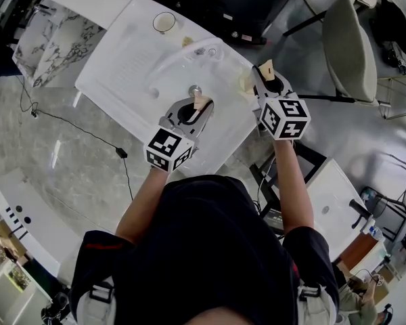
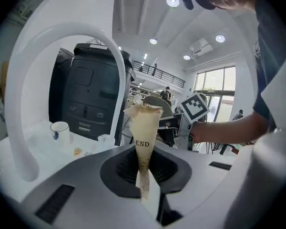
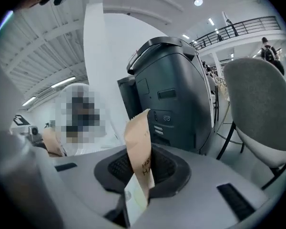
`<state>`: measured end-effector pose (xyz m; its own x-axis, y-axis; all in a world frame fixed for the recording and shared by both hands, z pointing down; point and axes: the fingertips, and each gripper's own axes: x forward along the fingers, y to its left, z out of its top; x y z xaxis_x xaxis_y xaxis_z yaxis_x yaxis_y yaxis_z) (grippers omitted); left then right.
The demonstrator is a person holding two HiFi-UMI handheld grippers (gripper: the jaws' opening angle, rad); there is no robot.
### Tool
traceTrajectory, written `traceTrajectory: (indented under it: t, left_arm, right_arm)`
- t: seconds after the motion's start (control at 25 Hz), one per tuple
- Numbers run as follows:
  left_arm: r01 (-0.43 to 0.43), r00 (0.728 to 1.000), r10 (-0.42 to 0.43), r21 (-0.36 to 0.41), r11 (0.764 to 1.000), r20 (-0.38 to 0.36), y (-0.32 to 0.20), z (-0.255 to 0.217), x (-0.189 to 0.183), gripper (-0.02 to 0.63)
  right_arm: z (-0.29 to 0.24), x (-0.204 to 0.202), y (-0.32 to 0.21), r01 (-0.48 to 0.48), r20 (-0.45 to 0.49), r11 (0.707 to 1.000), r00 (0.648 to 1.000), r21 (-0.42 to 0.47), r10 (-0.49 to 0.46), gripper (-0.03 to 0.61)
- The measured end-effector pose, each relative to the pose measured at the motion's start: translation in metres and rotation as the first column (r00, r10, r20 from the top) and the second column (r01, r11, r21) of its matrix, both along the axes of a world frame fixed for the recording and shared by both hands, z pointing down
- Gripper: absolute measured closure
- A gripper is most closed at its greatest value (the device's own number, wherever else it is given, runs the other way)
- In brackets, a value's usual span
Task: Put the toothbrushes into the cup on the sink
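Status: white round cup (image 1: pixel 164 22) holds no toothbrush. Left gripper (image 1: pixel 199 104) and right gripper (image 1: pixel 265 71), short of the cup, each clamp one beige paper-wrapped toothbrush (image 2: pixel 144 137).

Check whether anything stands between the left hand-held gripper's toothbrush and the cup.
Yes. The white faucet arches between the left hand-held gripper, shut on a paper-wrapped toothbrush, and the cup, which shows through under the arch. Nothing else visible stands in the way.

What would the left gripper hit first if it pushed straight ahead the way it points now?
Probably the white faucet, whose upright stands just left of the wrapped toothbrush it holds; depth is unclear.
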<state>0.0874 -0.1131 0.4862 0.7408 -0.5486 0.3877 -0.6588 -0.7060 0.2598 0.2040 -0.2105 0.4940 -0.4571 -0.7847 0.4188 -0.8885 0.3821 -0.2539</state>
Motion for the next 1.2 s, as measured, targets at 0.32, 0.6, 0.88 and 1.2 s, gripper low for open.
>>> traceTrajectory:
  t: [0.32,0.6,0.88,1.2]
  left_arm:
    - [-0.004,1.0,0.004,-0.005,1.0,-0.001,0.006,0.003,0.001,0.578]
    - [-0.005,1.0,0.005,-0.008,1.0,-0.007,0.007,0.004,0.002,0.578]
    - [-0.006,1.0,0.006,-0.009,1.0,-0.013,0.01,0.004,0.004,0.577]
    - [-0.017,1.0,0.017,-0.012,1.0,-0.015,0.015,0.004,0.007,0.578]
  right_arm:
    - [0.015,0.004,0.007,-0.007,-0.025,0.999,1.0,-0.033,0.006,0.499]
    - [0.025,0.007,0.011,-0.025,-0.036,0.998,0.999,-0.057,0.023,0.499]
    - [0.033,0.015,0.014,-0.054,-0.028,0.995,0.998,-0.08,0.052,0.499]
    - [0.035,0.023,0.018,-0.074,-0.014,0.993,0.997,-0.092,0.073,0.499]
